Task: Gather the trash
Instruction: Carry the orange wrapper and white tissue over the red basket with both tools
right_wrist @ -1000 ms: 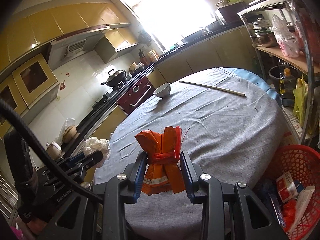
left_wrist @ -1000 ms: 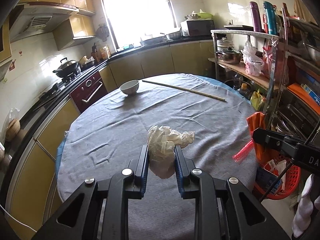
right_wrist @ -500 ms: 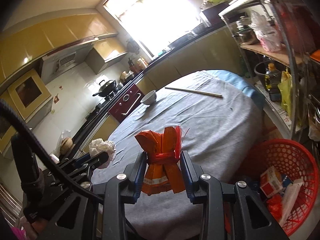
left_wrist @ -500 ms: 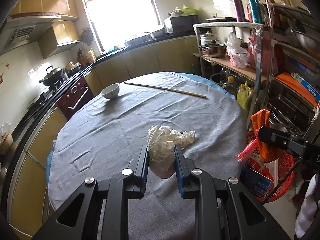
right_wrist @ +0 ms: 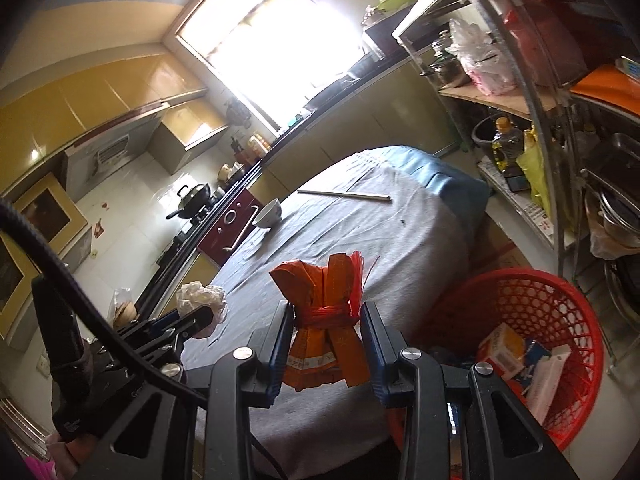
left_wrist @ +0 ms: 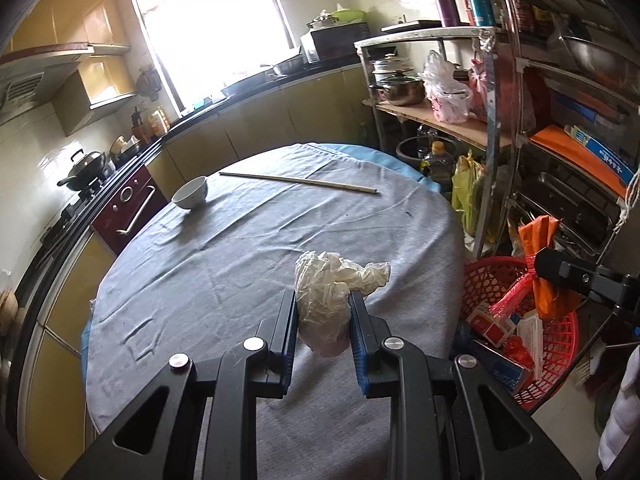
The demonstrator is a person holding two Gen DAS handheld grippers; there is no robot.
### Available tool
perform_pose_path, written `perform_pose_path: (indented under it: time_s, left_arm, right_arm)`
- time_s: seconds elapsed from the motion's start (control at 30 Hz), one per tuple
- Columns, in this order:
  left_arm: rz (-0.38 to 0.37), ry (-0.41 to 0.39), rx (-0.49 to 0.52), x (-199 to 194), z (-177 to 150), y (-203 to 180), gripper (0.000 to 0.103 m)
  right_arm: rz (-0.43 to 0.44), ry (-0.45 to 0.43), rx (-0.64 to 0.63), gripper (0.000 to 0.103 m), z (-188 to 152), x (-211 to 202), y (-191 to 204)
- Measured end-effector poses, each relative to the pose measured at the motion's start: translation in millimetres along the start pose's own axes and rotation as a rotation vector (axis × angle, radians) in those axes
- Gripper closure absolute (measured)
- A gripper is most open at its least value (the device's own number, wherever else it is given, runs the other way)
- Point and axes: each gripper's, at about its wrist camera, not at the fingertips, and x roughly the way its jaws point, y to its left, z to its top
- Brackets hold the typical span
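Two pieces of trash are in your grip: the left tool [left_wrist: 323,312] is clamped on a crumpled white plastic wad [left_wrist: 332,292], and the right tool [right_wrist: 326,330] is clamped on an orange wrapper bundle [right_wrist: 326,320] tied with red string. Taking the red basket [right_wrist: 560,292] as the mark, the orange bundle hangs just beside its near rim, not yet clearly over the opening, while the white wad is farther off, above the desk [left_wrist: 240,248] edge. Let go now and the bundle may catch the rim and fall to the floor. The wad is light and springy, so it could cling to a pad or drift short. The basket already holds cartons, so something could bounce out. No print on the wrapper or cartons is legible; only part of a moulded word shows on the left tool's body.
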Motion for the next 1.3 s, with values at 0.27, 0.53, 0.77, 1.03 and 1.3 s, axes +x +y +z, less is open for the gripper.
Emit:
perform_pose_path:
  time_s: [0.27, 0.53, 0.77, 1.03, 1.3]
  left_arm:
    - [-0.013, -0.008, 0.032, -1.7, 5.4, -14.0, 0.077]
    - [-0.027, -0.018, 0.047, -3.8, 10.4, -21.8, 0.077]
    - [-0.034, -0.022, 0.063, -5.0, 12.1, -27.2, 0.077]
    - [-0.049, -0.020, 0.079, -3.7, 12.4, -32.1, 0.077]
    - [-0.057, -0.016, 0.094, -1.6, 11.4, -37.8, 0.077]
  right_arm:
    - [-0.018, -0.021, 0.016, 0.066, 2.5, -15.1, -10.7]
    - [-0.031, -0.036, 0.019, 0.066, 5.7, -27.7, -15.9]
    - [-0.041, -0.039, 0.031, 0.066, 5.4, -34.6, -21.5]
    - [-0.050, -0.043, 0.038, 0.066, 5.0, -40.5, -26.3]
    - [-0.056, -0.043, 0.041, 0.066, 4.0, -42.6, -25.6]
